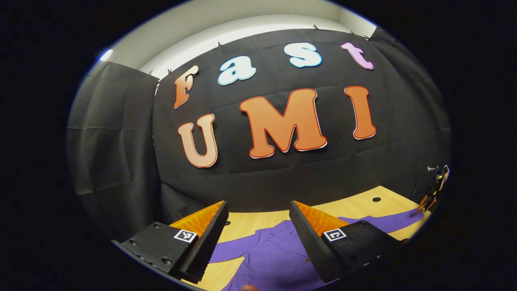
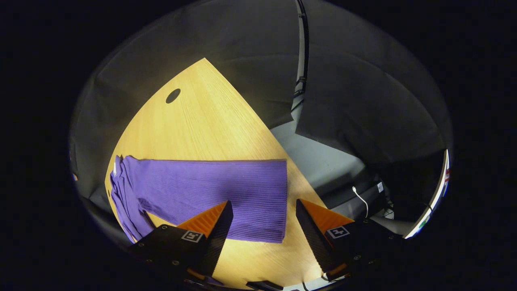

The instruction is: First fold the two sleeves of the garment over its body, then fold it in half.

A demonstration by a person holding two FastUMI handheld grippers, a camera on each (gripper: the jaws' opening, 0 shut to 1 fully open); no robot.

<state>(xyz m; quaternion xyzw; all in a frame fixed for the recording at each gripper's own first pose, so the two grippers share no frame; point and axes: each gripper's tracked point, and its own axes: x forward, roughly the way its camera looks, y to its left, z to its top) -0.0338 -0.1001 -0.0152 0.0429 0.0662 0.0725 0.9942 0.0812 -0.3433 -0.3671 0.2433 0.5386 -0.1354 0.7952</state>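
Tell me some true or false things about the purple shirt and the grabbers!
1. The shirt is purple. True.
2. The shirt lies on a glass table. False: the table is wooden.
3. The right gripper is squeezing the sleeve. False: its fingers are spread open above the sleeve, gripping nothing.
4. The left gripper is open over the shirt. True.
5. The table has a small round hole in it. True.
6. The sleeve is already folded over the body. False: it lies stretched out flat on the table.
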